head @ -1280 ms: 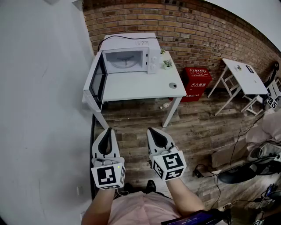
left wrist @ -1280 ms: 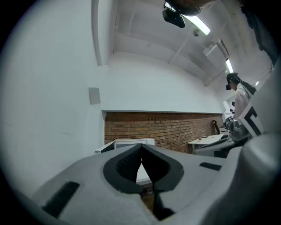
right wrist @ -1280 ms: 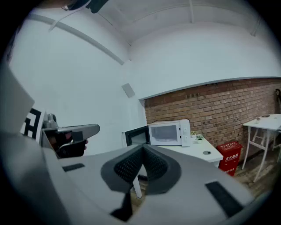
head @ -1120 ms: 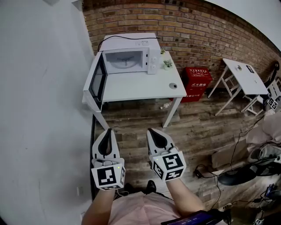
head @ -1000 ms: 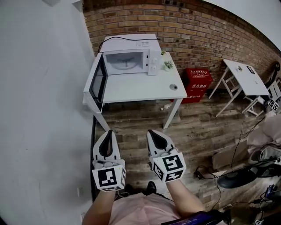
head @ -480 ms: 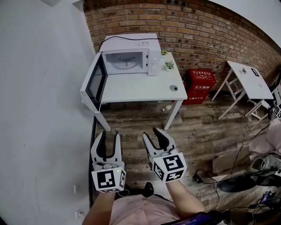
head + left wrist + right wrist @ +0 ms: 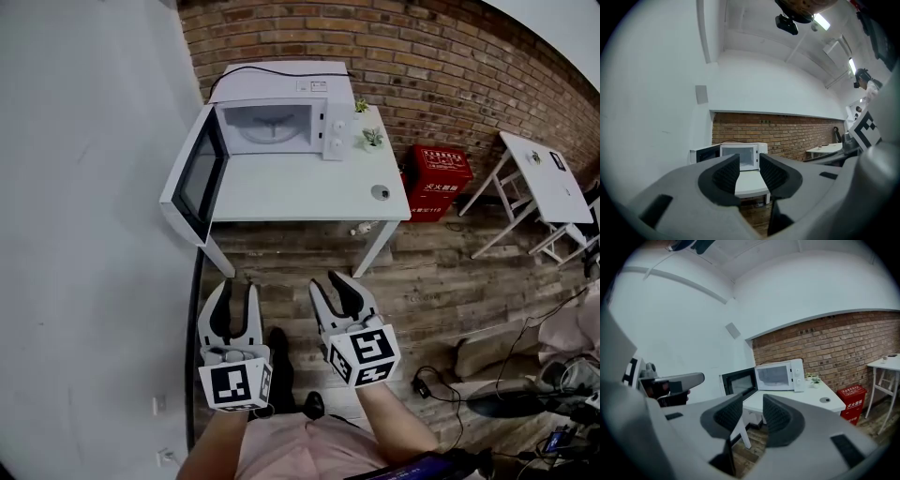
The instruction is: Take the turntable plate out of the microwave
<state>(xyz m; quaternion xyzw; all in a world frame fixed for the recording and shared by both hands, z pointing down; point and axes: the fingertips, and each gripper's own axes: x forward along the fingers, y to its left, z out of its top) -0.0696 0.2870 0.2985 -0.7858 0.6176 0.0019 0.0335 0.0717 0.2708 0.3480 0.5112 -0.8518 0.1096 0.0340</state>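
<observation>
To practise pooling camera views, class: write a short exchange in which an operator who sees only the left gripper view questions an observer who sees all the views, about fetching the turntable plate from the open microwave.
Operator: The microwave looks tiny from here. Is anything inside?
Observer: Yes. The head view shows the turntable plate on the cavity floor.
Operator: What about the jaws I cannot see?
Observer: The right gripper is above the wooden floor, short of the table. Its jaws stand apart and are closing, with nothing between them.
</observation>
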